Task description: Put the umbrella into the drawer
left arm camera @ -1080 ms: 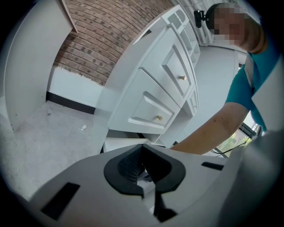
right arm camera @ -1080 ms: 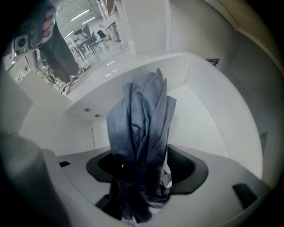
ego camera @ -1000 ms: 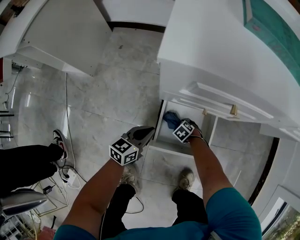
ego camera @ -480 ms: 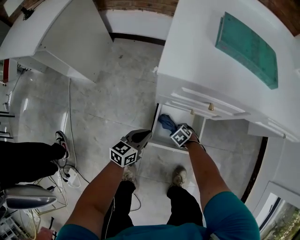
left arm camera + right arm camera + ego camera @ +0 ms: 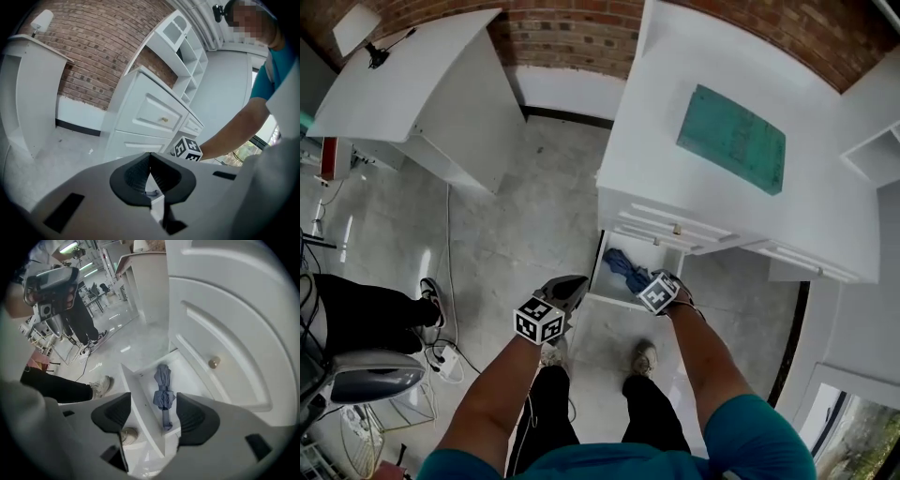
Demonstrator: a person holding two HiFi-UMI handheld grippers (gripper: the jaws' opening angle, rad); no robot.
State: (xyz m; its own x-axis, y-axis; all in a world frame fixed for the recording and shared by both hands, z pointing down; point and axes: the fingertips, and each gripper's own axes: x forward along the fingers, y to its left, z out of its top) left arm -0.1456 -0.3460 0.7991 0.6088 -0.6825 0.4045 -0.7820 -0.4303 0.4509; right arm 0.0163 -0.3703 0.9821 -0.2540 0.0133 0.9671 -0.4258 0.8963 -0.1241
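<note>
The folded blue umbrella (image 5: 623, 270) lies inside the open bottom drawer (image 5: 602, 267) of the white cabinet (image 5: 675, 202). In the right gripper view the umbrella (image 5: 163, 394) rests lengthwise on the drawer floor, strapped round its middle. My right gripper (image 5: 154, 416) is open above the drawer's front panel (image 5: 140, 418), holding nothing, and apart from the umbrella. In the head view the right gripper (image 5: 655, 290) hovers at the drawer's front right corner. My left gripper (image 5: 567, 291) hangs over the floor left of the drawer, its jaws shut and empty (image 5: 150, 174).
A green mat (image 5: 733, 139) lies on the cabinet top. A white desk (image 5: 422, 84) stands at the back left by the brick wall. Another person's legs and shoe (image 5: 427, 295) are at the left, with cables (image 5: 445, 352) on the marble floor. My own feet (image 5: 643, 357) stand before the drawer.
The head view has lifted and pulled back, showing the cabinet top and brick wall. Both grippers stay by the drawer's front; the umbrella lies still in the drawer.
</note>
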